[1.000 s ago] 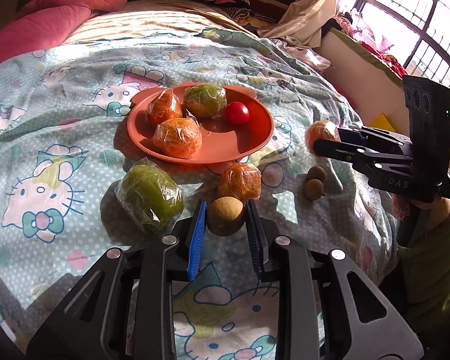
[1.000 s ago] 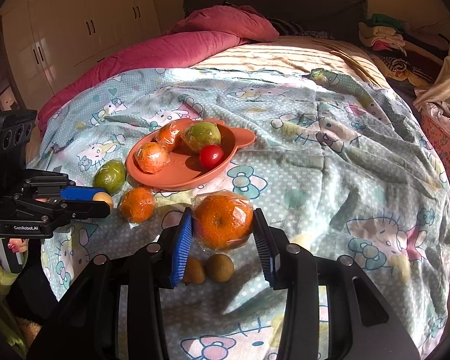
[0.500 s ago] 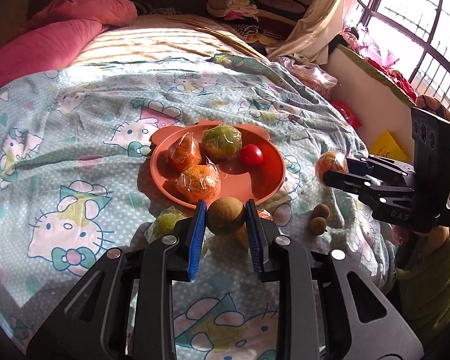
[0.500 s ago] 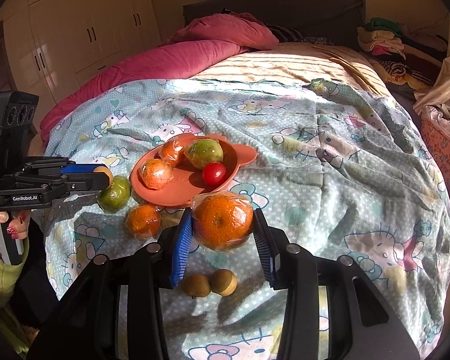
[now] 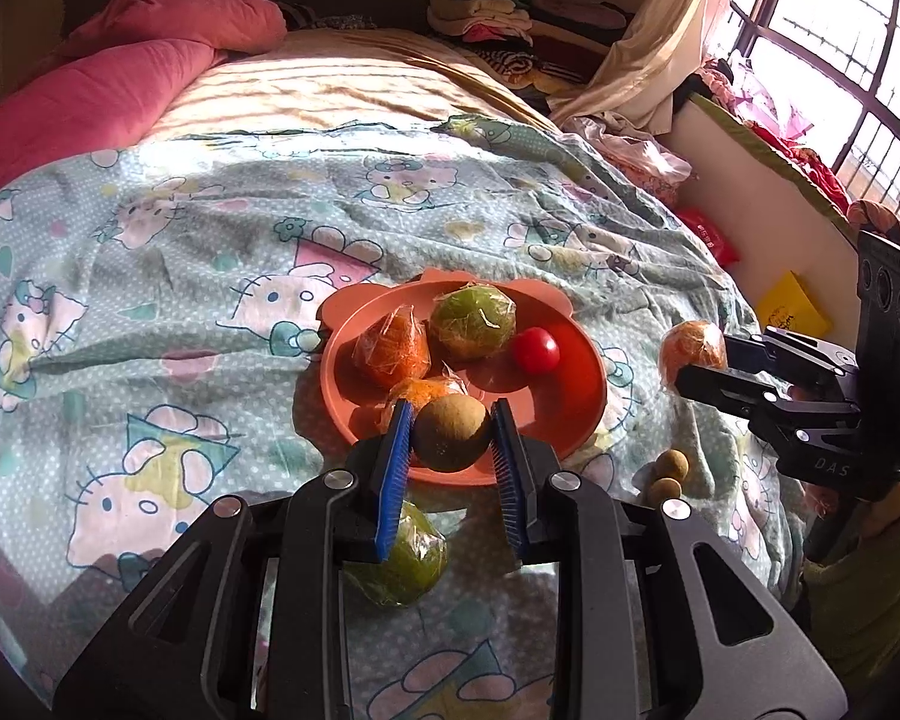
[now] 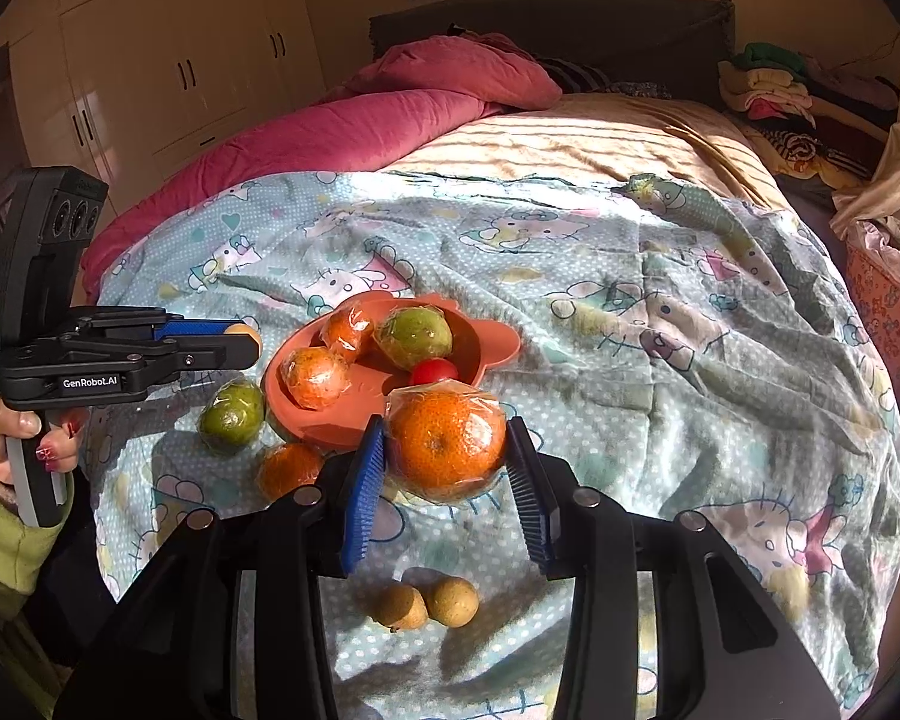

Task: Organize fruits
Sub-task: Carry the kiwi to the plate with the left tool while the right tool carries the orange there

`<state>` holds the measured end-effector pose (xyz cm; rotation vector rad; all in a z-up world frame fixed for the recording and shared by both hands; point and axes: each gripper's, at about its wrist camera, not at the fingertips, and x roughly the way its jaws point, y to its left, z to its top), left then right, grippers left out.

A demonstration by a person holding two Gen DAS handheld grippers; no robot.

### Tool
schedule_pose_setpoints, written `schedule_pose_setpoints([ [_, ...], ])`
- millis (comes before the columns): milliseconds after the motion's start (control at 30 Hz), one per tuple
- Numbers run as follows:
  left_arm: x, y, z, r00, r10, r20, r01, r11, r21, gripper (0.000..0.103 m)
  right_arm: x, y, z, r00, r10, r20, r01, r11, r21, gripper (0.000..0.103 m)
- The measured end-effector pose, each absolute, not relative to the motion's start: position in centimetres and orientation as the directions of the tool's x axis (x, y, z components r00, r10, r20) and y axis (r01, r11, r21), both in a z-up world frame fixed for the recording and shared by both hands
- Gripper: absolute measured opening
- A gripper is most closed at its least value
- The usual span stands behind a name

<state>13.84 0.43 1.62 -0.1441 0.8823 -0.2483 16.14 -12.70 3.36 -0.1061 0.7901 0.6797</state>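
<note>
Left gripper (image 5: 451, 441) is holding a small round brown fruit (image 5: 451, 433) between its blue pads, its jaws closed narrow on it, above the near rim of the orange plate (image 5: 576, 396), which is lying on the patterned bed cover (image 5: 150, 252). On the plate, two wrapped oranges (image 5: 393, 348), a wrapped green fruit (image 5: 473, 324) and a small red tomato (image 5: 537, 350) are already taking up much of the floor. Risk one: the brown fruit is smooth and round, so a release from height is likely sending it rolling across the plate, knocking the tomato or running over the rim onto the bed. Risk two: the plate is sitting on soft bedding, so a push on its rim is probably tilting it and shifting the load. Below the left gripper, a wrapped green fruit (image 5: 399, 564) is lying on the cover, and two small brown fruits (image 5: 669, 477) are lying just right of the plate. Right gripper (image 6: 447, 456) is holding a wrapped orange (image 6: 447, 441), jaws partly open around it, beside the plate. Risk three: the film wrap is slick and loose, so the orange may be slipping within the grip. Risk four: both grippers are converging on one plate, so a collision is possible.
</note>
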Motion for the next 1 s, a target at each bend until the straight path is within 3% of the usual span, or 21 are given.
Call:
schedule_pose_setpoints([
  [1000, 18.0, 2.7, -1.1, 0.577, -0.224, -0.785, 0.090, 0.973, -0.211, 0.019, 18.1, -9.6, 2.6, 0.464, 0.537, -0.705, -0.632, 0.758, 0.162, 0.038],
])
